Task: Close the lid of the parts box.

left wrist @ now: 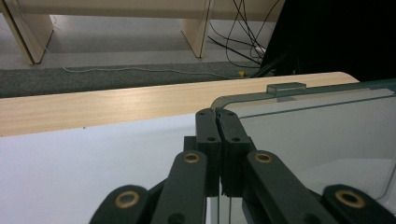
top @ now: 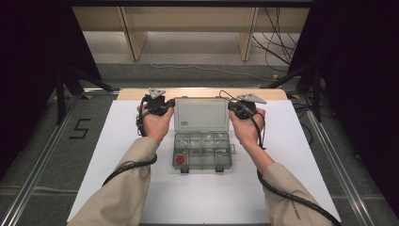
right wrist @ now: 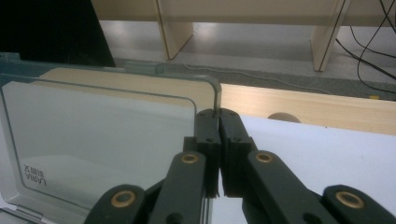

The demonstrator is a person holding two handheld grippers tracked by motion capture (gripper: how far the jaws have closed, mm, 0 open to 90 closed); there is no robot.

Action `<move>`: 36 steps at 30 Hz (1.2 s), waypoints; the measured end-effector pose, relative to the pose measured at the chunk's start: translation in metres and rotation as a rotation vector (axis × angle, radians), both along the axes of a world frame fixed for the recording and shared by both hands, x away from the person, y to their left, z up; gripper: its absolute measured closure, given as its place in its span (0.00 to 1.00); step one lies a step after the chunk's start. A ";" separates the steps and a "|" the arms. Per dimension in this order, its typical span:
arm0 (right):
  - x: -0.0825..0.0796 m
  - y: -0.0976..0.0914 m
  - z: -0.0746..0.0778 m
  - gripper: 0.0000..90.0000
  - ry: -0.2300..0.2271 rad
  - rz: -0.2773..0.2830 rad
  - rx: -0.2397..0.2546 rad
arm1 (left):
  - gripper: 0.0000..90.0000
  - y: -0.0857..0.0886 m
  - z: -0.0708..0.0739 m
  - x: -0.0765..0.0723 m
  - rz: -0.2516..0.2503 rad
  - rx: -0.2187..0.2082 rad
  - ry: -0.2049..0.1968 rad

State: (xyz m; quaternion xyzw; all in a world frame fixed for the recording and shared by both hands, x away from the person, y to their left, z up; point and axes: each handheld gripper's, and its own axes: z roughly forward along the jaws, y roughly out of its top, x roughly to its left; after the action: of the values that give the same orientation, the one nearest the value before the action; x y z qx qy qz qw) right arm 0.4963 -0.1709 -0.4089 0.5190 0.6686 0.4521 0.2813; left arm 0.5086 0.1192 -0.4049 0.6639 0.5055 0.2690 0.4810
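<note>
In the middle of the white surface sits a clear plastic organizer box, lid swung up and standing roughly upright at the back. Both hands are on that lid: the left claw is pinched shut on its left edge and the right claw is clamped on its right edge. The left gripper view makes it pretty obvious, with the black jaws pressed together and the lid's thin edge running down between them near the rounded top corner. Same deal in the right gripper view, lid edge squeezed right at the corner.

The tray part has little compartments, and there's something red in the front-left one. Can't make out what's in the others.

So my read is we're at the lid-handling step, either finishing opening it or about to swing it shut. Whichever it is, the next move needs both hands rotating together around the hinge, otherwise that thin lid twists or the whole box slides.
</note>
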 end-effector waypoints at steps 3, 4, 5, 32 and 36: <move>-0.002 -0.001 0.001 0.98 0.003 0.002 -0.006 | 0.98 0.000 0.000 -0.001 -0.002 -0.004 -0.001; -0.002 0.000 0.000 0.98 -0.001 0.003 -0.004 | 0.98 0.001 0.000 -0.001 -0.005 -0.003 -0.004; -0.002 0.000 0.000 0.98 -0.004 0.006 0.001 | 0.98 0.001 0.000 -0.001 -0.007 -0.001 -0.005; -0.011 -0.003 0.002 0.98 -0.023 0.029 -0.005 | 0.98 0.002 0.001 -0.010 -0.014 0.002 -0.019; -0.013 -0.004 0.002 0.98 -0.021 0.030 -0.006 | 0.98 0.002 0.001 -0.011 -0.019 0.002 -0.023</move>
State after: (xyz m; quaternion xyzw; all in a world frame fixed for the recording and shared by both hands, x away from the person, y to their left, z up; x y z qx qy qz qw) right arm 0.4831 -0.1745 -0.4068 0.5031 0.6748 0.4598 0.2832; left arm 0.4974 0.1213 -0.4035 0.6660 0.4932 0.2727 0.4887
